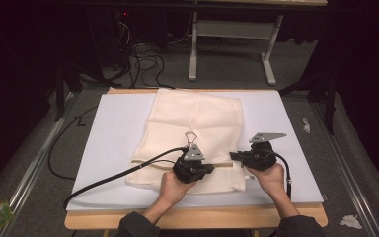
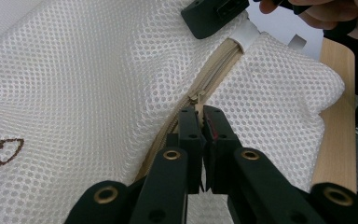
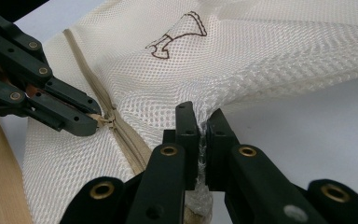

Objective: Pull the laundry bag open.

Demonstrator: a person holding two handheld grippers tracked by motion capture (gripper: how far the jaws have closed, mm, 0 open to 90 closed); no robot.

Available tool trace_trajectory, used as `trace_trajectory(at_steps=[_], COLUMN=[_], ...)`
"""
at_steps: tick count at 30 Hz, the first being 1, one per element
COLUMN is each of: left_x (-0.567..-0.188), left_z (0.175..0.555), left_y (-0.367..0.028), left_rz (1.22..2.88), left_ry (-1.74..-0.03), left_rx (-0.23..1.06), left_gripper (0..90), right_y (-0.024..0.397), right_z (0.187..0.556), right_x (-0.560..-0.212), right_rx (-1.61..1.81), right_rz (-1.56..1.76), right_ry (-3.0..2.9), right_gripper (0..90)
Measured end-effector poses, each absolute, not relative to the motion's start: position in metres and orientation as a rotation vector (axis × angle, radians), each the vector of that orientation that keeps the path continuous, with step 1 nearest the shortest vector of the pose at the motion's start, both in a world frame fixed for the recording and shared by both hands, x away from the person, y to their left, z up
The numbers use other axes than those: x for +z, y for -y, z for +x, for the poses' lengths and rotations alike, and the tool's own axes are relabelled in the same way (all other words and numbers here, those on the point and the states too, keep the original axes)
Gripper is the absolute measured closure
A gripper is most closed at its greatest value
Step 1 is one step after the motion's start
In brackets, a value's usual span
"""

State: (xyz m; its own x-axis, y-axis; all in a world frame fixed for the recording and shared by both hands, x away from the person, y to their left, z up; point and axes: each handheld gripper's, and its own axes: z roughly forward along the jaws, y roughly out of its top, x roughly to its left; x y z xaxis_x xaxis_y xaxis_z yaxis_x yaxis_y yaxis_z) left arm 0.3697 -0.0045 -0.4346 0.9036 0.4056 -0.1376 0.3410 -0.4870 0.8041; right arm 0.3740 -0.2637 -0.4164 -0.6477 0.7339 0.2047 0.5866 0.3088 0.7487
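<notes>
A cream mesh bag (image 1: 192, 121) with a beige zipper (image 2: 214, 65) lies flat on a white board (image 1: 113, 128). My left gripper (image 1: 211, 168) points right along the zipper line near the bag's front edge. Its jaws (image 2: 201, 112) are shut on the small zipper pull (image 2: 196, 98). From the right, my right gripper (image 1: 233, 156) reaches in, shut on a bunched fold of mesh (image 3: 200, 130) at the bag's edge beside the zipper's end. In the right gripper view the left gripper (image 3: 88, 123) holds the pull (image 3: 108, 120). A brown stitched motif (image 3: 177, 39) marks the mesh.
The board rests on a wooden table whose edge (image 1: 192, 217) runs along the front. A black cable (image 1: 113, 175) trails left from the left gripper. Beyond the table stand a white frame's legs (image 1: 232, 29) and floor cables (image 1: 143, 64).
</notes>
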Motion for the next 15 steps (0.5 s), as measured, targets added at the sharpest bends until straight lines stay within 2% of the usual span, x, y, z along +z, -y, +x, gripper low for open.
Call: trace_trajectory(at_steps=[15], left_x=[-0.431], left_z=[0.373], left_y=[-0.01], left_rz=[2.112], left_ry=[-0.566], left_rx=[0.098], left_gripper=[87.2], right_y=[0.273], right_z=[0.372], right_x=[-0.415], right_rx=[1.248], right_rz=[1.248], right_ry=[-2.371], right_gripper=[87.9])
